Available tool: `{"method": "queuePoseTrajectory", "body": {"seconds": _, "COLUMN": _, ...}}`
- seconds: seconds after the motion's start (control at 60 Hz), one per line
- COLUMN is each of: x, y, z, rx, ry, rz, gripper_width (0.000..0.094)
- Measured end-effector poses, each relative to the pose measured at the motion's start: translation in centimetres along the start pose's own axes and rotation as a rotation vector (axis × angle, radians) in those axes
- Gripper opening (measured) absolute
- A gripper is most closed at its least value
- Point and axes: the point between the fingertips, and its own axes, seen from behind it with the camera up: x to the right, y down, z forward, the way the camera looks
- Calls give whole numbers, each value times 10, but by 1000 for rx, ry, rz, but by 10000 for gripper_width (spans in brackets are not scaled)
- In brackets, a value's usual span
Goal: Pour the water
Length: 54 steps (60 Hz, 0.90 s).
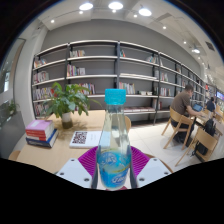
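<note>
My gripper (113, 172) is clenched on the water bottle (114, 145), both pads (88, 158) pressing its sides. The bottle stands upright between my fingers, long axis vertical, blue cap (116, 97) uppermost, above the wooden table (55, 152). No receiving vessel is visible.

The gripper (113, 160) holds a clear water bottle (114, 145) with a blue cap upright, both pink pads (89, 158) pressed to its sides; beyond it a wooden tabletop (60, 148) carries a stack of books (41, 131) at the left and a potted plant (67, 102) farther off; bookshelves (120, 75) line the far wall; a person (183, 104) sits at the right.
</note>
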Motion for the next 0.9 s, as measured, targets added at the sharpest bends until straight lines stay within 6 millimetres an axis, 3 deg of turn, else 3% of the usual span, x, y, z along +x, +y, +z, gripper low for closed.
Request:
{"method": "queuePoseTrajectory", "body": {"seconds": 0.1, "x": 15, "y": 39, "z": 15, "rx": -55, "ry": 13, "rz": -25, "gripper_width": 446}}
{"method": "queuePoseTrajectory", "body": {"seconds": 0.317, "x": 15, "y": 95, "z": 19, "rx": -115, "ry": 6, "rz": -9, "gripper_width": 449}}
{"method": "queuePoseTrajectory", "body": {"seconds": 0.333, "x": 16, "y": 99, "z": 16, "rx": -121, "ry": 5, "rz": -16, "gripper_width": 484}}
{"method": "queuePoseTrajectory", "body": {"seconds": 0.35, "x": 15, "y": 92, "z": 22, "rx": -83, "ry": 7, "rz": -17, "gripper_width": 465}}
{"method": "queuePoseTrajectory", "body": {"seconds": 0.65, "x": 19, "y": 109, "z": 8, "rx": -80, "ry": 58, "rz": 34, "gripper_width": 582}}
{"method": "queuePoseTrajectory", "body": {"seconds": 0.733, "x": 22, "y": 128, "z": 1, "rx": -154, "ry": 78, "rz": -3, "gripper_width": 694}}
{"method": "queuePoseTrajectory", "body": {"seconds": 0.783, "x": 21, "y": 143, "z": -4, "rx": -198, "ry": 83, "rz": -21, "gripper_width": 707}}
{"method": "queuePoseTrajectory", "body": {"seconds": 0.9, "x": 21, "y": 180, "z": -37, "rx": -315, "ry": 99, "rz": -76, "gripper_width": 725}}
